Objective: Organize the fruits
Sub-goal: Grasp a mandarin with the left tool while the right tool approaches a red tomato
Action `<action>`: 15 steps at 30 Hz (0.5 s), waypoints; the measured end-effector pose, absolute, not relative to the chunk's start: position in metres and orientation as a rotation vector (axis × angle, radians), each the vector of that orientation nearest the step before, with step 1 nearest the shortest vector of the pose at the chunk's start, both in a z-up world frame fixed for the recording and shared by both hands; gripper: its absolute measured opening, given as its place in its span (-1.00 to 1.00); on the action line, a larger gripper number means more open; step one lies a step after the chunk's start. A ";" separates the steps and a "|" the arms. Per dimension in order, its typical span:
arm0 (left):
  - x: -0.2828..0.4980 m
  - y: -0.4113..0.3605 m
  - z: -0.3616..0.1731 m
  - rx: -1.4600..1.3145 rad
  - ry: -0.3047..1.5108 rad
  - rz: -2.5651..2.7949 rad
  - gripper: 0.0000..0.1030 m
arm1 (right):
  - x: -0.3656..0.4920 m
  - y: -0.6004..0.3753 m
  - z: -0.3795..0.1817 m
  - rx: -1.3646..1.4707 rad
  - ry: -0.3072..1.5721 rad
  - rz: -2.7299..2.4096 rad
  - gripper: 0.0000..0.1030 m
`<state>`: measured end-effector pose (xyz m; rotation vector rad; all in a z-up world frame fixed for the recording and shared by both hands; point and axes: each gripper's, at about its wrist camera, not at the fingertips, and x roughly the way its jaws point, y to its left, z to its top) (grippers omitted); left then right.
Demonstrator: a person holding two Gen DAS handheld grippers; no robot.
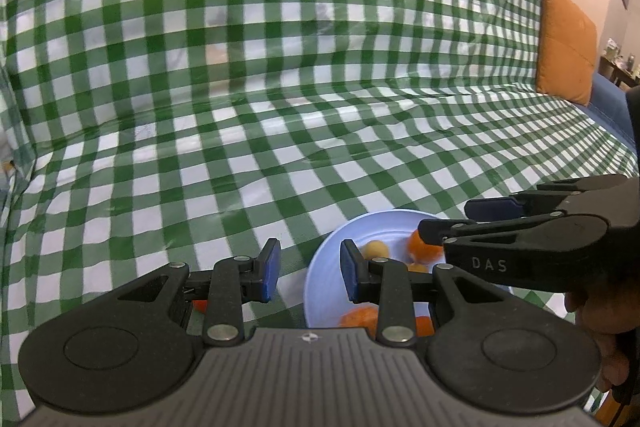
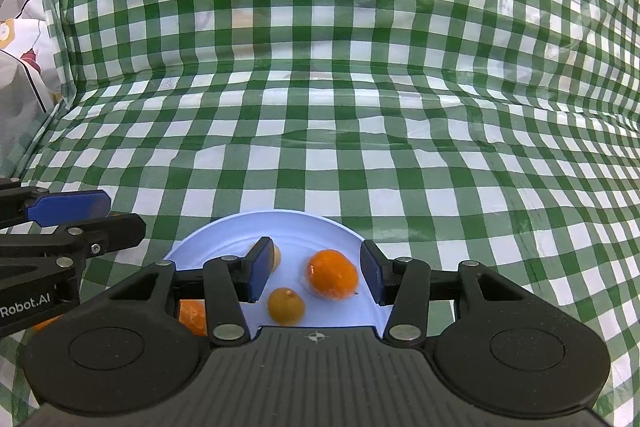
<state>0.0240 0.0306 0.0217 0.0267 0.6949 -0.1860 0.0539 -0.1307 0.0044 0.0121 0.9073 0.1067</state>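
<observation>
A pale blue plate [image 2: 224, 239] lies on the green-checked cloth. On it sit a large orange [image 2: 332, 275], a small yellow-brown fruit [image 2: 285, 306] and another small one [image 2: 277, 254] half hidden behind a pad. My right gripper [image 2: 316, 275] hovers open over the plate; the orange lies below, between its blue pads, clear of the left one. My left gripper [image 1: 310, 271] is open and holds nothing at the plate's [image 1: 384, 223] left rim. More orange fruit [image 1: 358, 319] shows under its fingers. In the left wrist view the right gripper [image 1: 460, 219] reaches in from the right.
The checked cloth [image 2: 360, 155] covers a sofa seat and backrest. An orange cushion [image 1: 564, 43] leans at the far right beside bare blue upholstery [image 1: 608, 99]. A white bag [image 2: 20, 75] stands at the left edge. A hand [image 1: 600, 311] grips the right tool.
</observation>
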 end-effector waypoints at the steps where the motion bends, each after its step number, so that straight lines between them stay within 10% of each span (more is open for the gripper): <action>1: 0.023 0.032 0.022 0.024 0.698 -0.181 -0.30 | 0.055 -0.129 0.005 0.012 0.906 0.106 -0.03; 15: 0.017 0.083 0.025 0.017 0.784 -0.082 -0.30 | 0.059 -0.108 0.018 0.030 0.879 0.124 -0.03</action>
